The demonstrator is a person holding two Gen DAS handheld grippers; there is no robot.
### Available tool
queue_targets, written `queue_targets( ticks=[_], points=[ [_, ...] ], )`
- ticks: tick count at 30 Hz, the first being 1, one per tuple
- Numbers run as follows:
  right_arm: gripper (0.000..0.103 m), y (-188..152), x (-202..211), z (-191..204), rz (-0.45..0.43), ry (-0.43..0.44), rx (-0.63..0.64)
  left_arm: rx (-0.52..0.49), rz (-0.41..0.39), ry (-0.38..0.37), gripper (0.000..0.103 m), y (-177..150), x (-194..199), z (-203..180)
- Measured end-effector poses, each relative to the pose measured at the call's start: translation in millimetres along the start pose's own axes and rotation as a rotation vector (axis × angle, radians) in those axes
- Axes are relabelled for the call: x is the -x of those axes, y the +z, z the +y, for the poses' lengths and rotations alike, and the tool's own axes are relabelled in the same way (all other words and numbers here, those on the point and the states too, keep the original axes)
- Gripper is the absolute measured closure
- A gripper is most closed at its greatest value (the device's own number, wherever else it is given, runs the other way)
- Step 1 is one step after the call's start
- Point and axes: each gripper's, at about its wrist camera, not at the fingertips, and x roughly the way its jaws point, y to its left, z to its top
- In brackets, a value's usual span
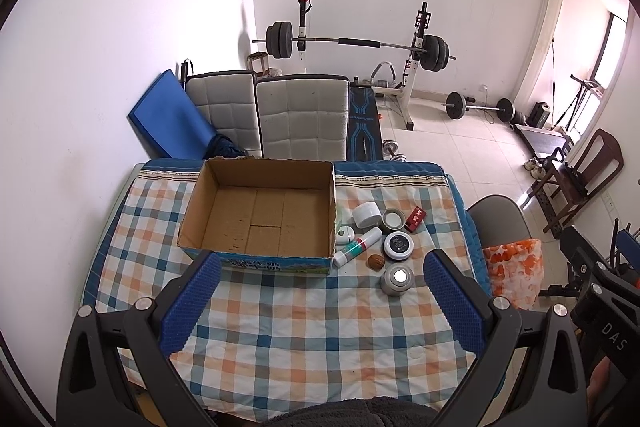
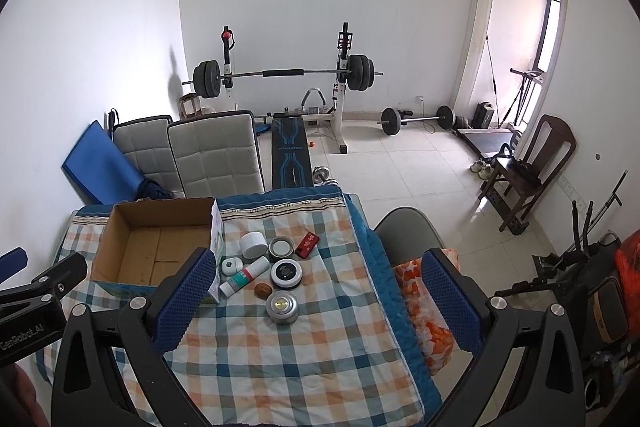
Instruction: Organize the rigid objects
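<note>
A: How are the tongs seen to stand?

B: Both are held wide apart with nothing between them. The left gripper (image 1: 322, 291) is poised above the checked cloth (image 1: 280, 327), the right gripper (image 2: 318, 293) likewise, and neither is touching anything.

A: Where are the things to be sorted?

B: A cluster is found just right of the cardboard box (image 1: 260, 211), which is seen to hold nothing. Nearest lies a silver tin (image 1: 396, 279); just behind it a walnut (image 1: 376, 261) and a black-lidded jar (image 1: 397, 245); a white tube (image 1: 357, 246) lies on its side toward the box. Farther back, 1 white jar (image 1: 366, 214), an open tin (image 1: 393, 219) and a red packet (image 1: 415, 219) are seen.

A: How might the tin be taken?

B: It is judged stiff, light and smooth-sided, so slipping is to be expected. A hold across its round wall, low and square, would be advised; the tube could roll if nudged.
</note>
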Motion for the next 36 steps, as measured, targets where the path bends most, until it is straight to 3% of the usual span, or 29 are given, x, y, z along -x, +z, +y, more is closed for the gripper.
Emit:
queue_targets(
  ticks=[26, 31, 36],
  points=[
    [0.000, -1.8, -0.6, -5.6, 0.013, 0.001, -0.009, 0.001, 0.003, -0.006, 0.000, -7.0, -1.1, -8.6],
    [0.000, -5.4, -54.4, -15.8, 0.130, 0.018, -0.036, 0.002, 0.077, 0.037, 0.000, -5.0, -49.0, -13.1],
    [0.000, -31.9, -165.9, -18.6, 0.370, 0.069, -0.050, -0.005, 0.249, 0.087, 0.000, -16.5, -139.5, -15.1]
  ],
)
